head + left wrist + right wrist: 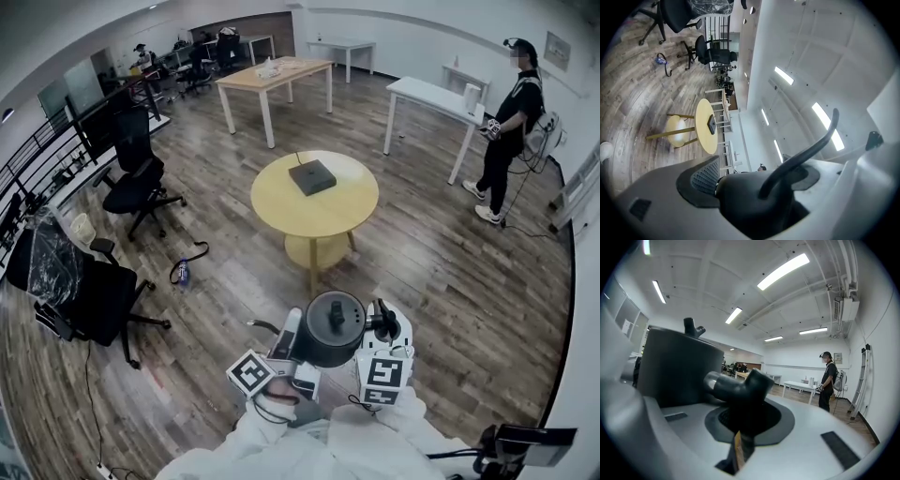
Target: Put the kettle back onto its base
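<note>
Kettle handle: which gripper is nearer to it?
Right. The right gripper is closed on the kettle by its handle; the left gripper grips the kettle's opposite side.

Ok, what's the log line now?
kettle: held, off base | left gripper: grips kettle | right gripper: grips handle | base: on round table

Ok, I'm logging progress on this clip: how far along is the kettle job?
Done: the kettle is picked up and held in the air. In hand: the left tool and right tool both clamp it, the right one on its handle. Left: carry it to the round table ahead and set it on the base, which sits bare.
</note>
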A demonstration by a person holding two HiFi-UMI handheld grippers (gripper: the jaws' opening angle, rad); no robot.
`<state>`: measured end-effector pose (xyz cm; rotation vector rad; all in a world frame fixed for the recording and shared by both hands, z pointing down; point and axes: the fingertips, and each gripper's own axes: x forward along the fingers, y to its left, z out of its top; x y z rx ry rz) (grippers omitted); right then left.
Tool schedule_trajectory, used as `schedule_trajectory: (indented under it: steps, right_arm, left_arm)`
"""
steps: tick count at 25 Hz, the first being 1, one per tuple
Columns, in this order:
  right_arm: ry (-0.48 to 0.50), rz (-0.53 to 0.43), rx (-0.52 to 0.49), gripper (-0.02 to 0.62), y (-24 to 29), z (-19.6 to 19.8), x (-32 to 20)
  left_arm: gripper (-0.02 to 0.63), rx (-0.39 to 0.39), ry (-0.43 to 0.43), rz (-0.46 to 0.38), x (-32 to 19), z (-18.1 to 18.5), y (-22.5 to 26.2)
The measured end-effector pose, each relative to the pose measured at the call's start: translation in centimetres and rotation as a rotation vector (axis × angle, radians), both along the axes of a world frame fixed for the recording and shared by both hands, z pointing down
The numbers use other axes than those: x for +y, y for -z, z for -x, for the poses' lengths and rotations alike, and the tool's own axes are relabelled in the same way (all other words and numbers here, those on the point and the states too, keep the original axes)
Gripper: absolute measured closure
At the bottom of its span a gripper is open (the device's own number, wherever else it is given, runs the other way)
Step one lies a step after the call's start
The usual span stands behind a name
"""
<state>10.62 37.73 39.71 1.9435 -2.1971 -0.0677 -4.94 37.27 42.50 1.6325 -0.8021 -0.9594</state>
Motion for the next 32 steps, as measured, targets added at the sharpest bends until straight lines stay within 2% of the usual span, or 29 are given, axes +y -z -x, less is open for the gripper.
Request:
schedule_trajectory:
  steps: [32]
  right_arm:
    - [-0.014, 0.013, 0.000, 0.557, -0.5, 5.4, -22.7]
  left_arm:
    - [0.183, 0.002, -0.025, 0.008, -23.1, 5.3, -0.5]
